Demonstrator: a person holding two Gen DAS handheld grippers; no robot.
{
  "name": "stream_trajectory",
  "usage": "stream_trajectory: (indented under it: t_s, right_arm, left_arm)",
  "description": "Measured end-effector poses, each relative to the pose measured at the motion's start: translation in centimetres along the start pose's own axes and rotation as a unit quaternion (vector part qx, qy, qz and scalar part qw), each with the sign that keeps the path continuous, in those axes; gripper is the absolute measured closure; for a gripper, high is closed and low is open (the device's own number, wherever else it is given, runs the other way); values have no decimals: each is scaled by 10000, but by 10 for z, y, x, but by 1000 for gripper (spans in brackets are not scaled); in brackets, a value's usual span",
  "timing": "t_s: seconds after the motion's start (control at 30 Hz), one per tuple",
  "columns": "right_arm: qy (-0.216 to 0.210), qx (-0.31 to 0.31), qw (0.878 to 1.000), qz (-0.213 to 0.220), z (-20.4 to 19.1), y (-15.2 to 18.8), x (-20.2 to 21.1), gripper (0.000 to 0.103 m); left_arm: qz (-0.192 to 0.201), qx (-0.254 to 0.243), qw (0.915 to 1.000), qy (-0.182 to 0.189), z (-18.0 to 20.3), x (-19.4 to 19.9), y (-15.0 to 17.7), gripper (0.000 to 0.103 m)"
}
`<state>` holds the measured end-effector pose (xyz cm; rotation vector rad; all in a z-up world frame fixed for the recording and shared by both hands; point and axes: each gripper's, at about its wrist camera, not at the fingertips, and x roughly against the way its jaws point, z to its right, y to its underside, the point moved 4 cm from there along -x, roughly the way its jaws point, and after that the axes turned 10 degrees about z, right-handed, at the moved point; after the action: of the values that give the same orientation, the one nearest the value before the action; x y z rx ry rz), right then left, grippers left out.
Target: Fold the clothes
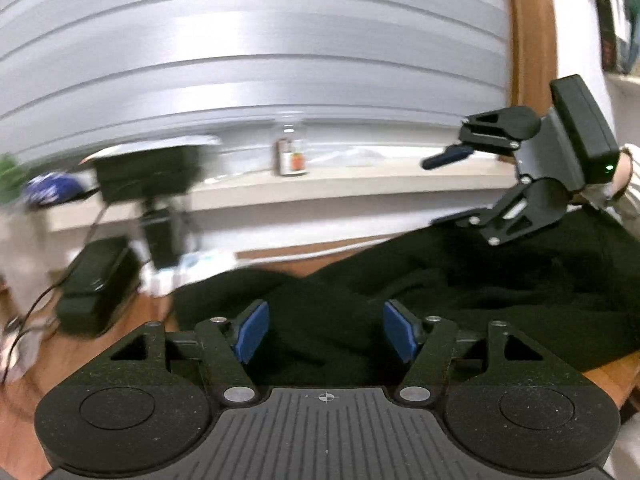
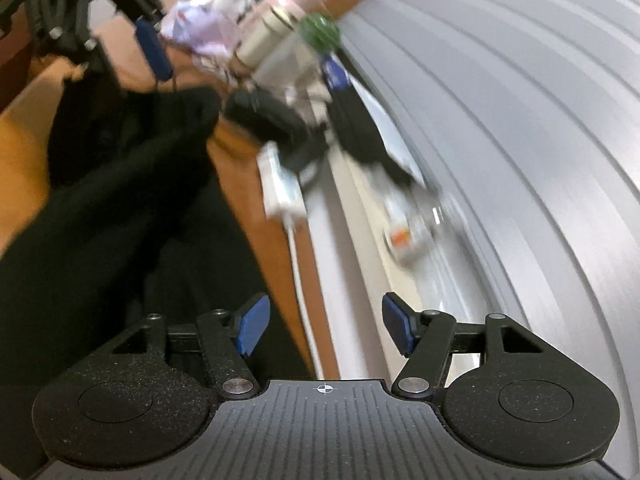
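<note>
A black garment (image 1: 460, 288) lies crumpled on the wooden table (image 1: 132, 316). My left gripper (image 1: 326, 330) hovers over its near edge, open, with the blue pads apart and not pressing the cloth. My right gripper (image 1: 448, 188) is at the right of the left wrist view, above the garment's far side, open and empty. In the blurred right wrist view the right gripper (image 2: 326, 330) stands open over the table edge with nothing between its pads. There the black garment (image 2: 100, 200) spreads to the left, and the left gripper (image 2: 108, 48) is at the top left.
A windowsill behind the table holds a small bottle (image 1: 292, 158) and a black device on a stand (image 1: 148, 172). A black box (image 1: 96, 284) with cables sits at the table's left. A white power strip (image 2: 280, 188) and piled clutter (image 2: 208, 20) line the sill under grey blinds (image 1: 240, 60).
</note>
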<state>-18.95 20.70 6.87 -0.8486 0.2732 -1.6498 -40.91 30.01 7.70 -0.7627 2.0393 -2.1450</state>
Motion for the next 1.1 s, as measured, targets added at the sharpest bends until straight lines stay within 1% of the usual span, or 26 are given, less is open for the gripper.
stream_trajectory:
  t_s: [0.07, 0.17, 0.23, 0.27, 0.33, 0.37, 0.47, 0.57, 0.63, 0.67, 0.77, 0.8, 0.9, 0.97, 1.0, 1.07, 1.1]
  right_arm:
    - [99, -138, 9996, -230, 6, 28, 19, 42]
    - [301, -678, 9954, -613, 21, 78, 55, 42]
    - [512, -1237, 9871, -874, 35, 115, 80, 47]
    - [634, -1538, 9809, -1006, 42, 135, 93, 54]
    - [899, -2099, 9653, -1269, 54, 176, 122, 74]
    - [1066, -2323, 9564, -1412, 58, 197, 136, 86]
    - [1618, -2894, 9253, -1842, 70, 262, 180, 86]
    - [2092, -3456, 8878, -2204, 78, 327, 219, 85]
    - [2359, -3822, 8615, -2368, 81, 364, 240, 85]
    - [2435, -3977, 8516, -2393, 81, 377, 249, 85]
    - [2541, -4343, 8356, -2205, 79, 402, 272, 83]
    - [2560, -4410, 8323, -2177, 78, 406, 278, 83]
    - [2605, -4517, 8258, -2148, 73, 411, 289, 81]
    - [2725, -4581, 8183, -2151, 68, 411, 293, 81]
    - [2790, -4614, 8142, -2154, 65, 411, 296, 81]
    - [2943, -4712, 8017, -2206, 60, 409, 301, 81]
    - [3014, -4624, 8020, -2284, 56, 407, 304, 81]
  left_arm:
    - [25, -83, 9999, 132, 14, -15, -3, 34]
    - [31, -105, 9992, 385, 36, -41, -9, 32]
    - [38, -125, 9984, 556, 51, -58, -13, 31]
    - [37, -134, 9979, 638, 59, -67, -15, 31]
    - [3, -151, 9968, 789, 78, -86, -18, 31]
    - [-4, -169, 9962, 853, 88, -96, -20, 31]
    - [-37, -219, 9945, 1027, 113, -125, -23, 31]
    - [-104, -313, 9924, 1181, 134, -151, -24, 30]
    - [-193, -416, 9912, 1245, 144, -166, -23, 30]
    - [-264, -531, 9905, 1244, 150, -173, -21, 30]
    - [-396, -854, 9876, 1259, 163, -188, -14, 29]
    - [-425, -903, 9870, 1257, 165, -193, -12, 28]
    - [-508, -940, 9862, 1262, 170, -210, -13, 27]
    - [-565, -945, 9846, 1361, 174, -219, -14, 27]
    - [-651, -936, 9832, 1424, 176, -223, -13, 27]
    - [-958, -896, 9804, 1467, 176, -234, -4, 28]
    - [-1094, -883, 9789, 1485, 176, -238, 0, 29]
